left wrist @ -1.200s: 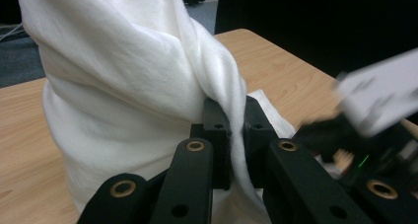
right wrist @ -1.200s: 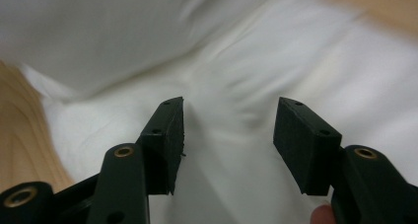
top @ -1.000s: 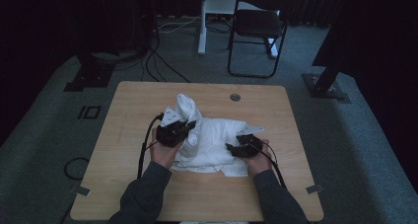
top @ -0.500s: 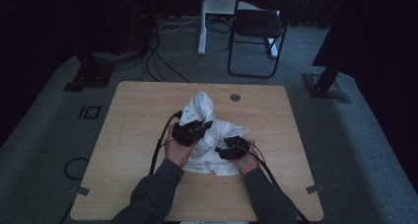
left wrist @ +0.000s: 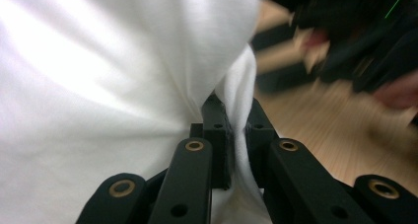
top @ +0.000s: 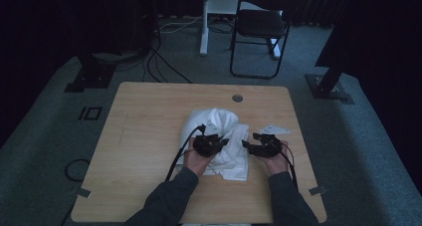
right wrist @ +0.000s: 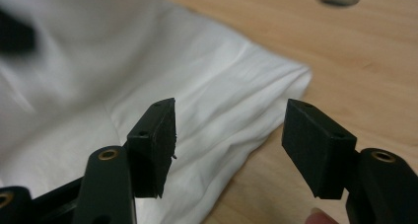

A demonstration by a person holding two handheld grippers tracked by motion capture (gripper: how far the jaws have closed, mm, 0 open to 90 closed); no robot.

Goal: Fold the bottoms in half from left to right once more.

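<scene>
Left gripper (left wrist: pixel 231 135) pinches a fold of the white cloth (top: pixel 219 141), which lies bunched in the middle of the table (top: pixel 149 116). Right gripper (right wrist: pixel 229 145) has just been opening, with nothing between its jaws. It should slide low over the cloth's edge before it closes.

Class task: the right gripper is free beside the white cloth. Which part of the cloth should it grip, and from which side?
Probably the folded edge of the cloth nearest the right gripper. That edge lies flat on the table with layers stacked, so come in low from the bare-wood side and pinch the layers. The jaws stand open before it. The left gripper already clamps another fold.
</scene>
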